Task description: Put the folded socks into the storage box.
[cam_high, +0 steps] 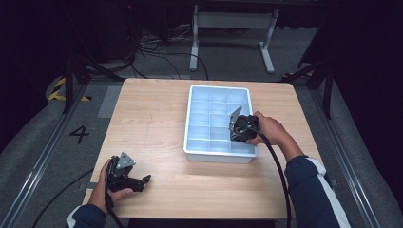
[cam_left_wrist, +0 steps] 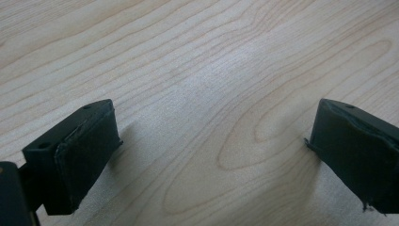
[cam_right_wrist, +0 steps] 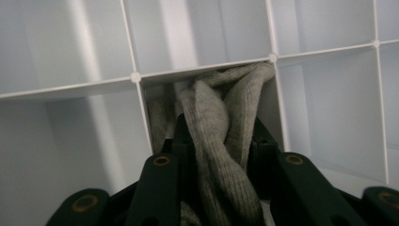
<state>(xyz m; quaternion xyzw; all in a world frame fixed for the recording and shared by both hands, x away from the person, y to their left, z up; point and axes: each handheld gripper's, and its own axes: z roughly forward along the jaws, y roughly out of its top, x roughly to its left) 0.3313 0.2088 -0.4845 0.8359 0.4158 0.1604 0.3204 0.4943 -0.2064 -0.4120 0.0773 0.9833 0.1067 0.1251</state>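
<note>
The right gripper (cam_high: 236, 124) hangs over the white divided tray (cam_high: 192, 118), which sits on the wooden table (cam_high: 152, 114) toward one o'clock from the table's middle; the gripper is over the tray's right column of cells, at about four o'clock within the tray. In the right gripper view its jaws are clenched on a grey ribbed sock (cam_right_wrist: 221, 155), bunched and folded between the pads, and the sock's upper end already reaches down into one compartment (cam_right_wrist: 160, 117), pressed against the cell's far divider at twelve o'clock. So the sock is partly inside that cell and gripped, not yet let go. The neighbouring cells look bare as far as can be told. The left gripper (cam_high: 145, 180) rests low at the table's seven o'clock corner, held in the person's left hand (cam_high: 107, 192), well apart from the tray. In the left gripper view its jaws stand released and wide, with bare wood grain between them and nothing held. By my reading, the carrying is done and the placing is nearly finished: what is left is to push the sock fully into its cell, spread the jaws, and lift clear without dragging the fabric back out.
</note>
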